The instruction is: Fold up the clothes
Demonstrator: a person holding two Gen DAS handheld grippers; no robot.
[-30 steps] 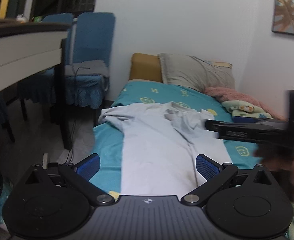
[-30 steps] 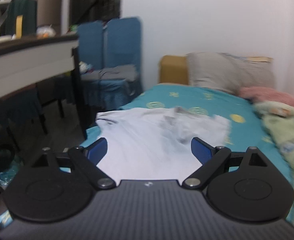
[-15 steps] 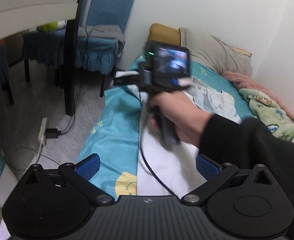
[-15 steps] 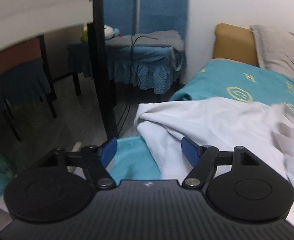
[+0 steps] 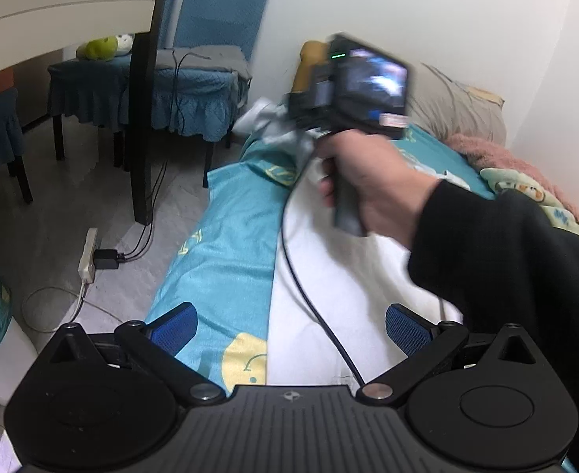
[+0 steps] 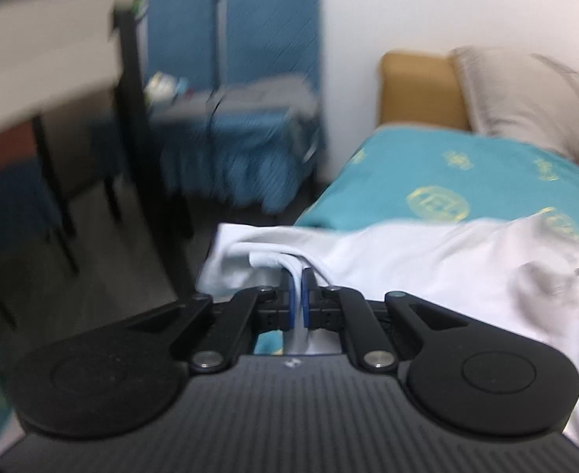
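A white shirt (image 6: 447, 260) lies spread on the teal bedsheet (image 6: 467, 173). My right gripper (image 6: 298, 280) is shut on the shirt's left sleeve edge, with white cloth pinched between the blue pads. In the left wrist view the same shirt (image 5: 329, 260) runs along the bed. A person's hand (image 5: 368, 173) holds the right gripper's handle over it, and the lifted sleeve (image 5: 277, 126) bunches at its front. My left gripper (image 5: 289, 325) hangs open above the shirt's near end and the sheet, with nothing between its fingers.
A dark-legged table (image 5: 139, 126) and blue-covered chairs (image 5: 210, 39) stand left of the bed. A power strip (image 5: 88, 254) with cables lies on the floor. Pillows (image 5: 455, 106) and a pink blanket (image 5: 498, 153) sit at the bed's head. A black cable (image 5: 309, 295) crosses the shirt.
The right gripper went from open to shut on the shirt's left sleeve and lifted it. The left gripper stayed open and hardly moved since half a second ago.
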